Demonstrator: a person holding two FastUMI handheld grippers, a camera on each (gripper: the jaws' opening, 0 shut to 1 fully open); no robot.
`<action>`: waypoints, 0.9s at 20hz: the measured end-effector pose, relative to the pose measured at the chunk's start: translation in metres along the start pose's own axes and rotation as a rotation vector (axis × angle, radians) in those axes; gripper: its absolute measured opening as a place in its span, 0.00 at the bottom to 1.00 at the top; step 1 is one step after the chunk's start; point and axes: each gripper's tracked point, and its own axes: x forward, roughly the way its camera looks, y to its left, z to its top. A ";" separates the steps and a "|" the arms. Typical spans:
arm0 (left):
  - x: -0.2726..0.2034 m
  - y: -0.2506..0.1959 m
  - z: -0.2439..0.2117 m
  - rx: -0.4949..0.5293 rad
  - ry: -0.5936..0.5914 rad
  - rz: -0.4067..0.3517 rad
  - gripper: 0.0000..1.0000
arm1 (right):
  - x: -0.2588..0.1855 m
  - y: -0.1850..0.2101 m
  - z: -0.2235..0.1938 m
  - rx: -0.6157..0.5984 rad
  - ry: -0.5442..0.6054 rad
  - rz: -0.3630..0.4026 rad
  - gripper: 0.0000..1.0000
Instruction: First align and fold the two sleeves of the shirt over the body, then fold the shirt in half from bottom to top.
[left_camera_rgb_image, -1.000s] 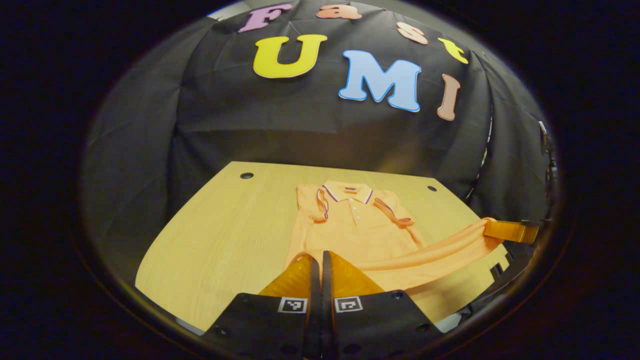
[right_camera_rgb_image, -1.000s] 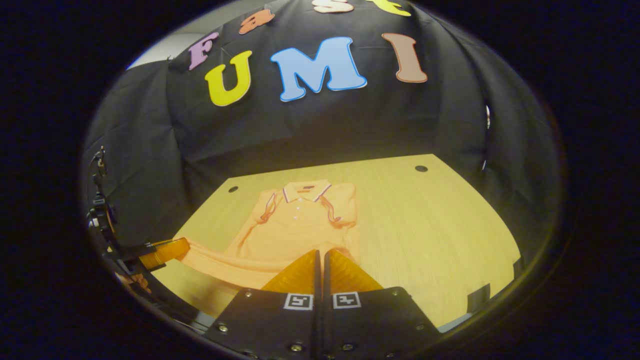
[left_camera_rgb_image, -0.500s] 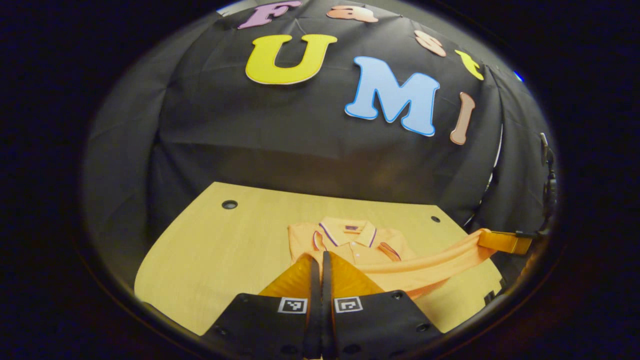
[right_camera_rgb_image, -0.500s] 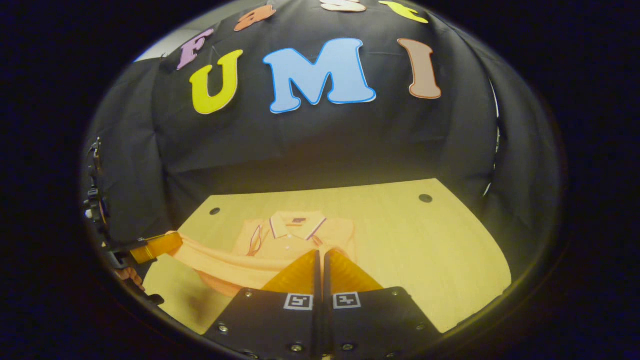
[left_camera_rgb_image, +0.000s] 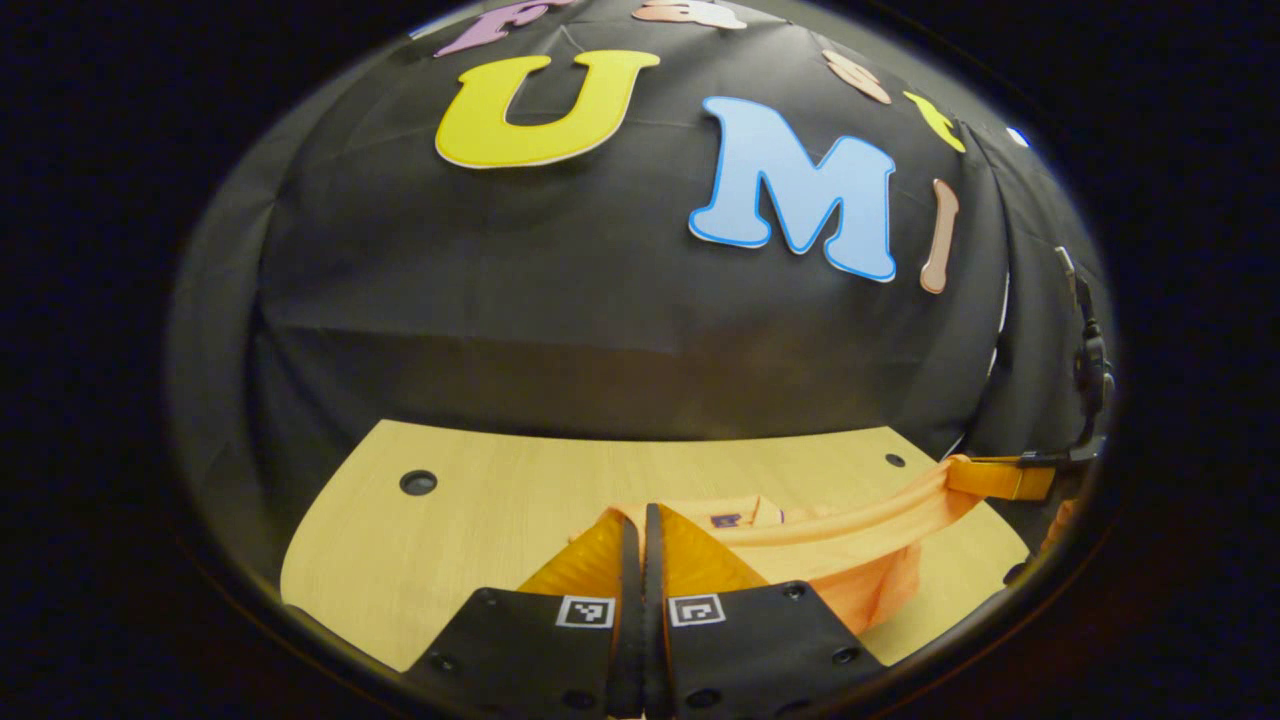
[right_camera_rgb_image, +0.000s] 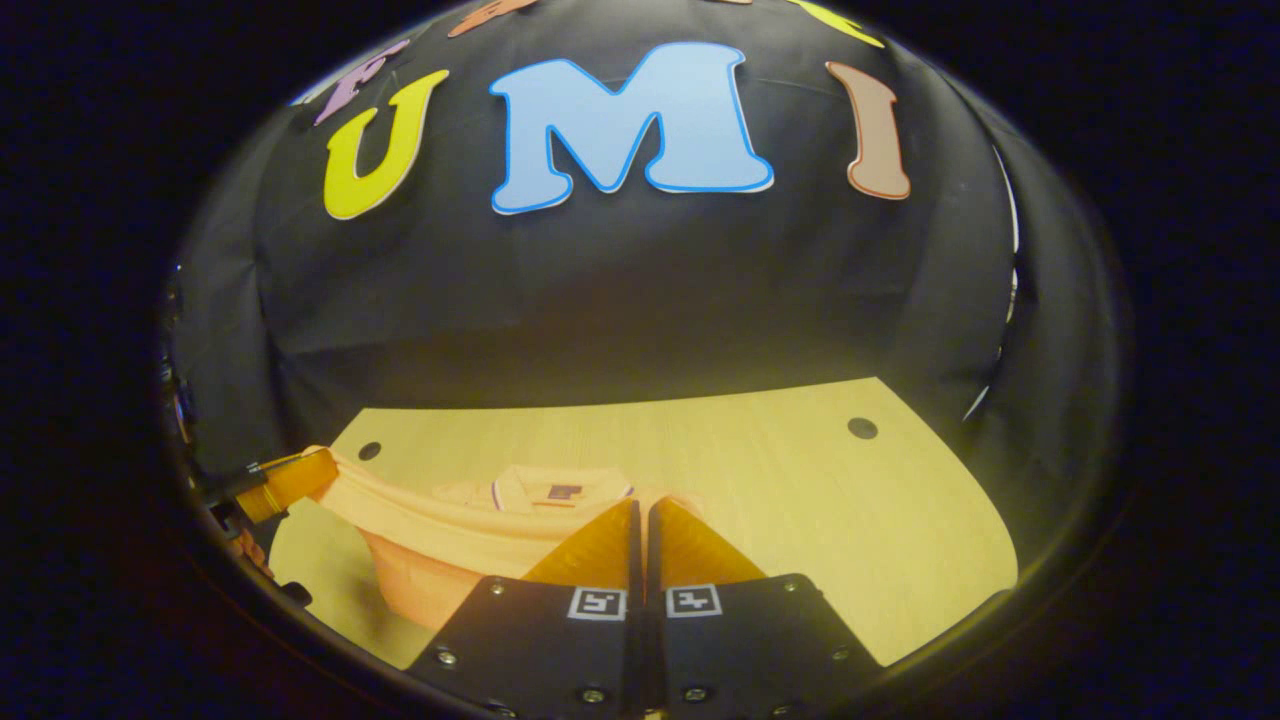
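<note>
a pale wooden table (left_camera_rgb_image: 460, 520) stands against the black cloth wall, and the orange shirt (left_camera_rgb_image: 850, 575) lies on it with its collar (right_camera_rgb_image: 560, 490) toward the wall. both grippers have their jaws closed on the bottom hem, one at each corner, and hold it stretched in the air near the collar. the left gripper (left_camera_rgb_image: 643, 520) carries one corner and the right gripper (right_camera_rgb_image: 640, 515) the other. the bottom-to-top fold looks well under way. the hem could land crooked if one gripper runs ahead, or overshoot the collar; a slack middle could bunch underneath. the left gripper view shows the hanging fold below the hem at the right gripper's end; the right gripper view shows more of the collar.
</note>
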 end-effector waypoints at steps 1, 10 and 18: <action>0.013 0.002 0.001 0.009 -0.008 0.000 0.06 | 0.012 0.000 0.003 -0.010 -0.003 -0.009 0.04; 0.075 0.015 -0.012 0.031 -0.015 0.033 0.06 | 0.078 -0.003 -0.010 -0.034 0.033 -0.028 0.00; 0.102 0.025 -0.036 0.042 0.017 0.058 0.06 | 0.111 -0.004 -0.028 -0.068 0.059 -0.037 0.00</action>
